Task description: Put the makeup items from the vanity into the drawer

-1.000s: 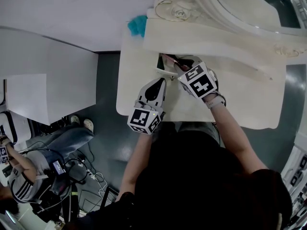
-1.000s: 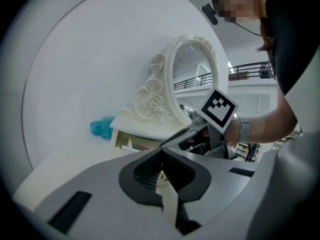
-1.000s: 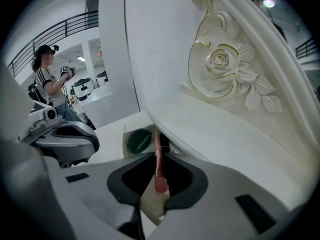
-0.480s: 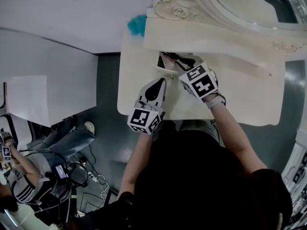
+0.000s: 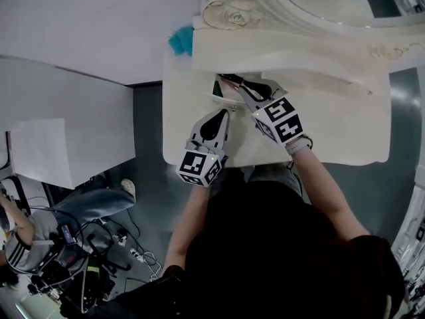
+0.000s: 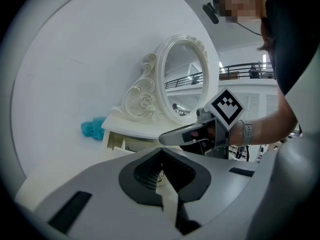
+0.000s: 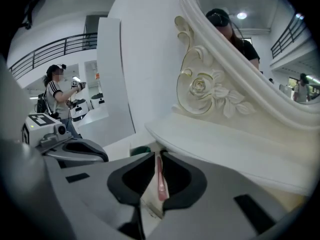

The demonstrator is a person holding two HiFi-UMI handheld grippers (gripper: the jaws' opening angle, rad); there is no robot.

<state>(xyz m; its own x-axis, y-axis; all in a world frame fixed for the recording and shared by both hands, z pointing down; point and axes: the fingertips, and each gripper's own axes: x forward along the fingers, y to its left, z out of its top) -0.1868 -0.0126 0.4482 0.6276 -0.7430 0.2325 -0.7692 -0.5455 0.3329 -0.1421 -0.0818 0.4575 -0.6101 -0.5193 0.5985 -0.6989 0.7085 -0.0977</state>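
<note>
Makeup stick (image 7: 160, 184) is clamped in the right tool (image 7: 158, 157) at the open drawer (image 5: 224, 101). The left tool (image 6: 161, 153) is closed and empty. Early release risks missing the drawer.

Drawer (image 5: 219, 88) pulled out only a little; a narrow strip is clear of the shelf (image 5: 299, 52) overhanging it. Right gripper (image 5: 232, 82), clamped on a pink stick (image 7: 160, 176), fills that strip. Left gripper (image 5: 223, 113), closed on the knob (image 6: 159, 177), blocks the drawer front. Tabletop (image 5: 345, 128) right of both grippers is bare, free passage. Mirror frame (image 5: 229, 12) walls off the rear. Teal lump (image 5: 180, 40) sits at back-left corner by the wall (image 5: 99, 18).
</note>
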